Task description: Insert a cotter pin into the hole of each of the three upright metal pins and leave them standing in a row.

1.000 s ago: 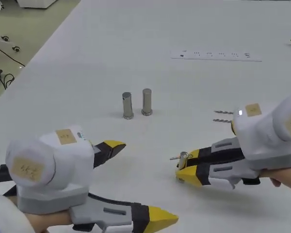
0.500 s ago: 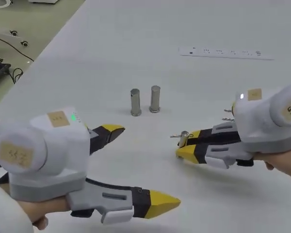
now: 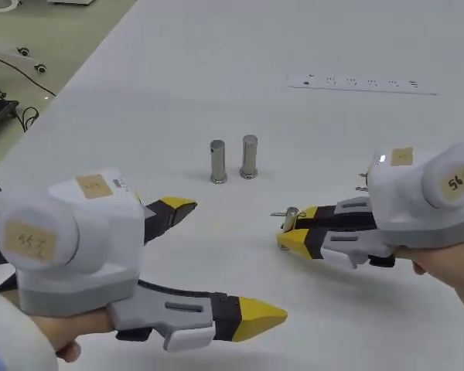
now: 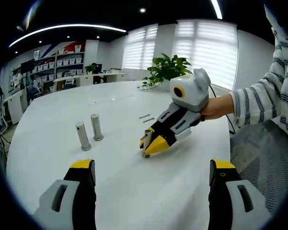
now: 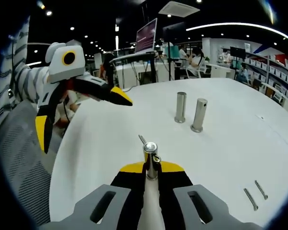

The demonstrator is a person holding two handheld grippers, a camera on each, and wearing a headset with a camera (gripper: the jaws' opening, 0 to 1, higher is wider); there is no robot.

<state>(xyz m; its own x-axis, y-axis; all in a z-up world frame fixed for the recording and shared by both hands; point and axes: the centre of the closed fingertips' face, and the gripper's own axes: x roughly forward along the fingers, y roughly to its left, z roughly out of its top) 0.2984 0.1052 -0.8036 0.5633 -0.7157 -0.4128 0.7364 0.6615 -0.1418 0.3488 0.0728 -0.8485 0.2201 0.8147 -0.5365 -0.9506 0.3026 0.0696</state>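
White tabletop [image 3: 178, 85] spreads across the head view, and near its middle I see two upright metal pins side by side, the left metal pin [image 3: 218, 161] and the right metal pin [image 3: 249, 157], close together but not touching. At the right of the frame the right gripper [image 3: 290, 232] lies low over the table with its jaws drawn narrow on the third metal pin [image 3: 291, 219], which stands roughly upright between the yellow tips. In the right gripper view this pin [image 5: 150, 158] rises from the centre bottom of the frame, pinched between the jaws, with a cotter pin [image 5: 143, 140] passing through it near the top; the two free pins [image 5: 189, 110] stand further up the frame, right of centre. I cannot tell whether the held pin's foot touches the table. The left gripper [image 3: 236, 259] sits at the lower left of the head view, its jaws spread wide with nothing between them; its own view shows the two yellow tips [image 4: 151, 165] far apart at the bottom, and the right gripper [image 4: 151, 143] in mid-frame. Two spare cotter pins [image 5: 253, 195] lie flat at the lower right of the right gripper view. A power strip [image 3: 361, 83] lies at the upper right of the head view.
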